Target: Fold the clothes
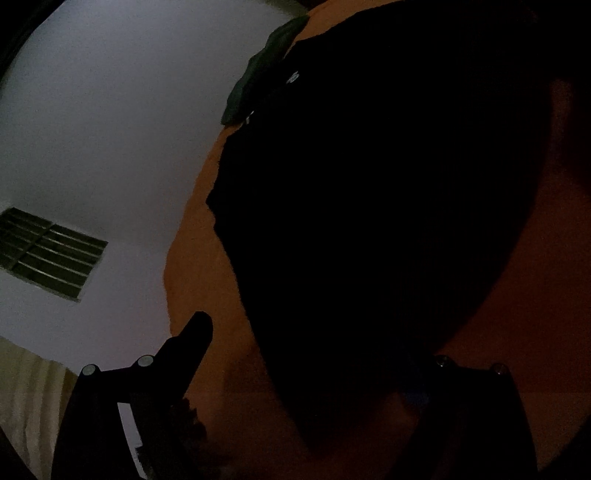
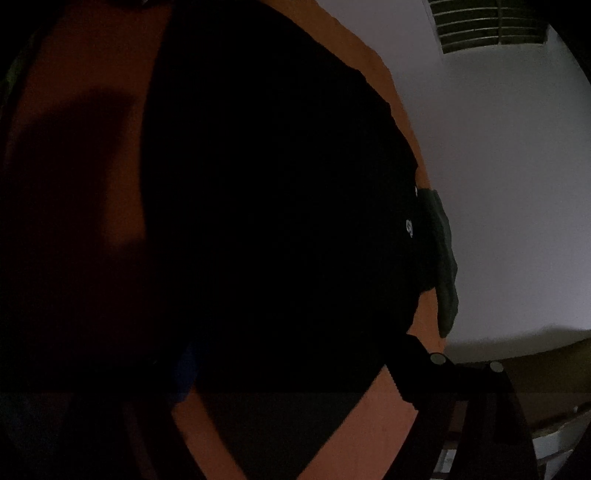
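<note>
A black garment [image 1: 369, 184] lies spread over an orange-covered surface [image 1: 199, 258]; small white marks show near its far edge. My left gripper [image 1: 310, 354] is at the garment's near edge, fingers wide apart, open. One finger [image 1: 199, 332] rests over the orange cover and the other is partly hidden by the dark cloth. In the right wrist view the same black garment [image 2: 277, 203] fills the middle. My right gripper [image 2: 295, 362] stands open at its near edge, which lies between the fingers. The light is very dim.
A dark green piece of clothing [image 1: 266, 70] [image 2: 443, 258] lies bunched at the far edge of the orange cover [image 2: 74, 74]. Beyond it are a white wall and a barred vent [image 1: 51, 254] [image 2: 491, 22]. Pale objects [image 2: 561, 443] sit off the edge, lower right.
</note>
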The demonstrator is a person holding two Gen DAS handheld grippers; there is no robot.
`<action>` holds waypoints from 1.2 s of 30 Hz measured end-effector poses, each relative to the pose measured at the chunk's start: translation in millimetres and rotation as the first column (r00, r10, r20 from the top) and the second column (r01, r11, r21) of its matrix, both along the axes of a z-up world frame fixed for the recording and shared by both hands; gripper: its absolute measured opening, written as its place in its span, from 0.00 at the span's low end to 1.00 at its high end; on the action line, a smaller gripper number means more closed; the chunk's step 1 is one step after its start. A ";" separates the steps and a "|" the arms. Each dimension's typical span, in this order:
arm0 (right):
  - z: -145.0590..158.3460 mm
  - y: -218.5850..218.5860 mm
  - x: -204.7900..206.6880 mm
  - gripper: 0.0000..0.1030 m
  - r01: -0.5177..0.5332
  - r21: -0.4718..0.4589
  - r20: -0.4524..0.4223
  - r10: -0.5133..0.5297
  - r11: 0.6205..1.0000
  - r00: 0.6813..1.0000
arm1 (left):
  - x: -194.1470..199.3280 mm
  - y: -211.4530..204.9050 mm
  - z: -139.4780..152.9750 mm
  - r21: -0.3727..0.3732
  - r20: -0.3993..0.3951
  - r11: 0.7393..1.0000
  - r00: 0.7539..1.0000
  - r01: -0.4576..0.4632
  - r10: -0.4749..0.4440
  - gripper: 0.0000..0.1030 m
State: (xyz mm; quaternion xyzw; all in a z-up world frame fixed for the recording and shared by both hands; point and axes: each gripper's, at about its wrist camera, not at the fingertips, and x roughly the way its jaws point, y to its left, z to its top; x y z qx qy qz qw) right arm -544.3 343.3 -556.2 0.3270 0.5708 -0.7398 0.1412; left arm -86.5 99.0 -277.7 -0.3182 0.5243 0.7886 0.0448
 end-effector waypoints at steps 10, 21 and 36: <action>-3.6 50.2 15.5 0.82 0.064 0.116 0.034 -0.069 0.991 0.997 | 17.4 -28.8 -6.7 -0.100 0.004 0.995 1.000 -0.016 0.016 0.89; -17.4 101.5 1.0 0.82 0.113 0.220 0.049 -0.126 0.969 0.991 | 11.7 -40.5 -8.3 -0.151 0.001 0.988 0.999 -0.033 0.033 0.89; 4.5 121.0 1.2 0.18 0.294 0.125 0.098 -0.307 0.948 0.947 | -11.2 -59.2 10.8 -0.005 0.056 0.988 0.987 -0.152 0.152 0.88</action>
